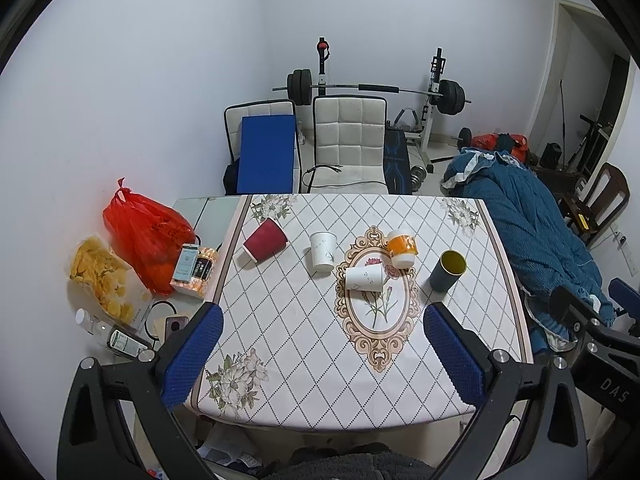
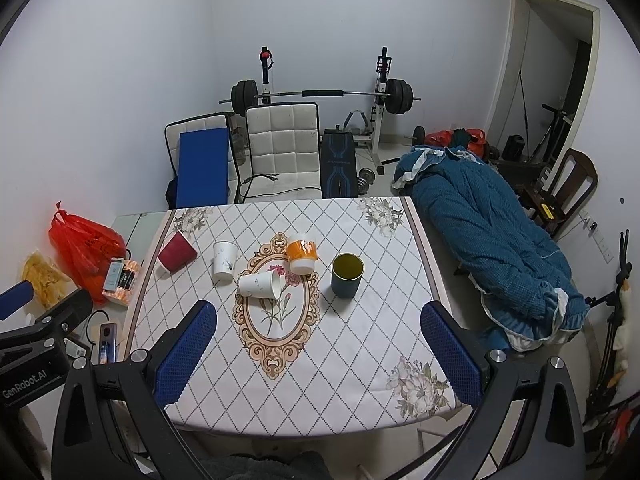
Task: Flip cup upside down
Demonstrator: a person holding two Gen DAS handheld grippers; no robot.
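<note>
Both grippers hang above the near edge of the desk (image 1: 304, 400), the left gripper (image 1: 320, 344) and right gripper (image 2: 318, 334) each with blue fingers (image 2: 188, 350) spread wide, holding nothing. Farther back stand an upright dark blue cup (image 2: 347, 275) and an upright white paper cup (image 2: 224, 260); another white cup (image 2: 260, 285) and a red cup (image 2: 176, 255) lie on their sides; an orange-banded cup (image 2: 303, 254) tilts.
</note>
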